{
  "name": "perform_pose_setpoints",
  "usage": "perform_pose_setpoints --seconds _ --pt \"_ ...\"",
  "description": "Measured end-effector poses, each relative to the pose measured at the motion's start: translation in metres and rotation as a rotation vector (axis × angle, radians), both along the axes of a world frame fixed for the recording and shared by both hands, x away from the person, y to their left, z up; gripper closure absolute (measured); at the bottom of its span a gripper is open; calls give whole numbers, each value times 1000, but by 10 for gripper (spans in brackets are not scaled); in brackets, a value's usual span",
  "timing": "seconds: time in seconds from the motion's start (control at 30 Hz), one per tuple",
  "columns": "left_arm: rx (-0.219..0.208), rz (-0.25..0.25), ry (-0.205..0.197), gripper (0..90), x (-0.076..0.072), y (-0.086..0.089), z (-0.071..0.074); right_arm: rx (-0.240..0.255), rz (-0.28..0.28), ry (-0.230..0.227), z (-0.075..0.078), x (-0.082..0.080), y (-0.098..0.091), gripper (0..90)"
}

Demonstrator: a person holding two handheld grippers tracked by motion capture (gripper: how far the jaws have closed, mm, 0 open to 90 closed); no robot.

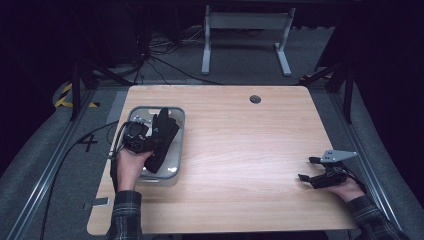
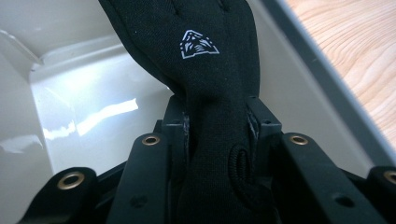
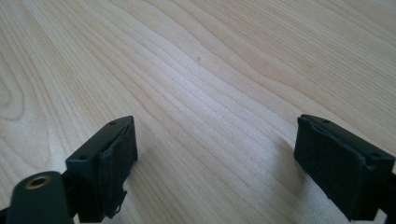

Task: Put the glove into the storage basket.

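Left gripper [image 1: 150, 142] is clamped on a black fabric glove with a small white triangular logo [image 2: 205, 70]; in the left gripper view its fingers [image 2: 180, 123] press the glove's cuff end from both sides. Glove hangs over a clear plastic rectangular bin [image 1: 177, 117] at the left part of the light wooden desk [image 1: 240, 150], its lower end down inside the bin and its upper end reaching above the far rim in the high view. Bin walls [image 2: 299, 84] show pale and glossy around the glove. Right gripper [image 1: 309, 170] rests near the desk's right edge, well apart from the bin; its fingers [image 3: 116, 158] stand wide apart with bare wood between them, holding nothing.
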State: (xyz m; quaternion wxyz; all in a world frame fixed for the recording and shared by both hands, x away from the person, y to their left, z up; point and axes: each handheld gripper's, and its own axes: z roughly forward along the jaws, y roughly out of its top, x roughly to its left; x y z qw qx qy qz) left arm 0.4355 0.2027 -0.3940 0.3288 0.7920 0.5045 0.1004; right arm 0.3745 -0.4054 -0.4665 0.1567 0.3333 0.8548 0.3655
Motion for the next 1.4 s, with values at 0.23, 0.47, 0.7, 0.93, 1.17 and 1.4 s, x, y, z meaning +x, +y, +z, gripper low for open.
perform_pose_setpoints --seconds 0.23,0.47,0.7,0.93,1.17,1.4 --pt "32 7 41 664 9 -5 -7 0 0 0 0 0 0 140" --pt "75 1 88 652 19 -8 -20 0 0 0 0 0 0 139" --pt "124 15 92 525 21 -9 -25 0 0 0 0 0 0 139" --pt "104 80 0 225 17 1 -15 0 0 0 0 0 0 139" --pt "49 48 -48 167 9 -5 8 0 0 0 0 0 0 139" --pt "22 -9 -84 165 2 -29 26 0 0 0 0 0 0 139"
